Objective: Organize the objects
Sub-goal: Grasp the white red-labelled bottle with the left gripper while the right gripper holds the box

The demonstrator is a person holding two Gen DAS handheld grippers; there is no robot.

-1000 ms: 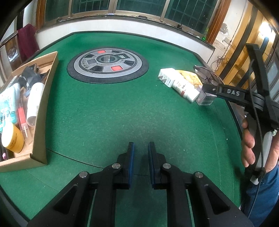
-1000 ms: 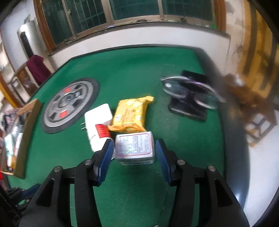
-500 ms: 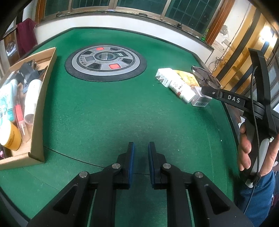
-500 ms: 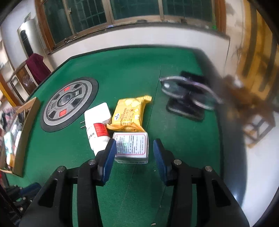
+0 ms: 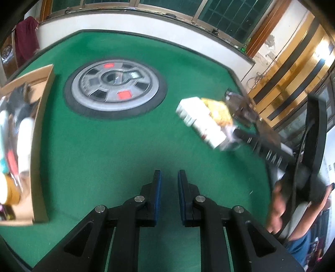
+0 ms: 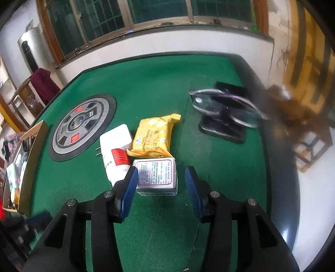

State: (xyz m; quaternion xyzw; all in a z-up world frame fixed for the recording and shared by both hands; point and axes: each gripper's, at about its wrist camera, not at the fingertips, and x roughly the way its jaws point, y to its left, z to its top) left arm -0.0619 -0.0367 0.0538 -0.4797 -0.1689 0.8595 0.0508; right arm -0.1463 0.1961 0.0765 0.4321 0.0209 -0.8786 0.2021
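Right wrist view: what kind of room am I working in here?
Probably a room in a home, at an automatic mahjong table: green felt top with a round control hub set in its middle. Barred windows run along the far wall, and a wooden chair stands beside the table.

Green felt worktop with a round grey control dial at centre, barred windows behind — maroon cloth draped over a wooden chair.
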